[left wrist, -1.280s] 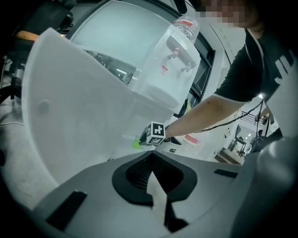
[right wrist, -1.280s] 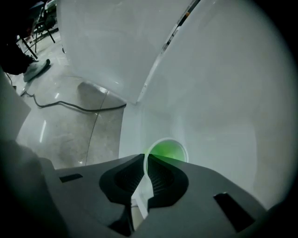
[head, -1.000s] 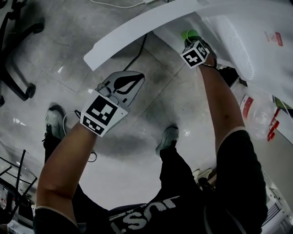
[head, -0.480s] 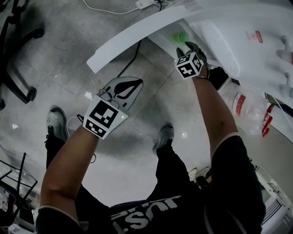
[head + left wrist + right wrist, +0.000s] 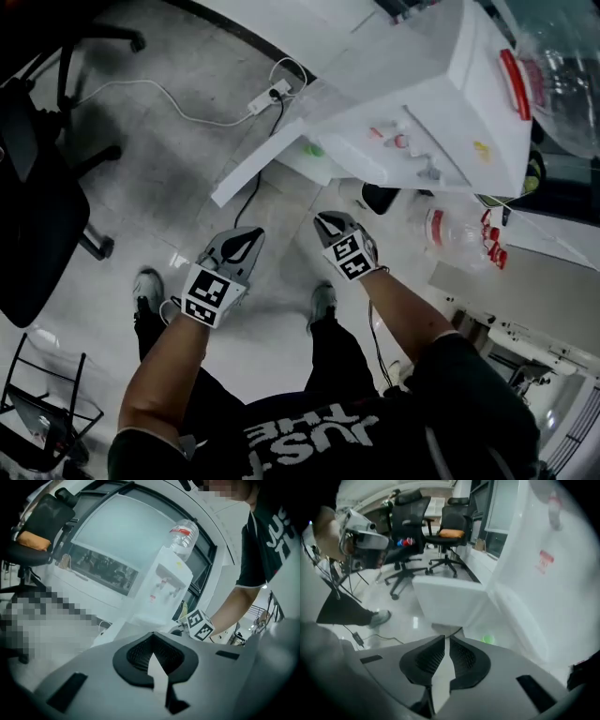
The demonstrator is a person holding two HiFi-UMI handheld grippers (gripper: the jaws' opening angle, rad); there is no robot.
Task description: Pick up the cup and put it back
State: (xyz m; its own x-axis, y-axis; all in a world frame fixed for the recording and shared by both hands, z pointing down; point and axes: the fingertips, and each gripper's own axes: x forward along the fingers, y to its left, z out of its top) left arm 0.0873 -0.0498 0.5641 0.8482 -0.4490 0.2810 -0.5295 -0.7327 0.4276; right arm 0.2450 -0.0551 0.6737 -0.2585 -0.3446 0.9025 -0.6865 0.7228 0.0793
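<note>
A small green cup (image 5: 312, 149) stands low down on the white water dispenser (image 5: 450, 112), behind its white flap (image 5: 262, 173). In the right gripper view the cup (image 5: 488, 639) shows as a green spot ahead, well beyond the jaws. My right gripper (image 5: 328, 221) hangs over the floor, apart from the cup. Its jaws (image 5: 446, 638) are closing, with a thin slit and nothing between them. My left gripper (image 5: 246, 236) is beside it on the left, shut and empty (image 5: 151, 637).
A black office chair (image 5: 37, 187) stands at the left, and more chairs (image 5: 450, 531) show in the right gripper view. A power strip (image 5: 272, 94) and its cable lie on the floor near the dispenser. A water bottle (image 5: 183, 536) tops the dispenser. The person's shoes (image 5: 323, 300) are below the grippers.
My right gripper has drawn back from the green cup toward the person and now hangs beside the left one. The cup stays at the dispenser. The head view has swung upward.
</note>
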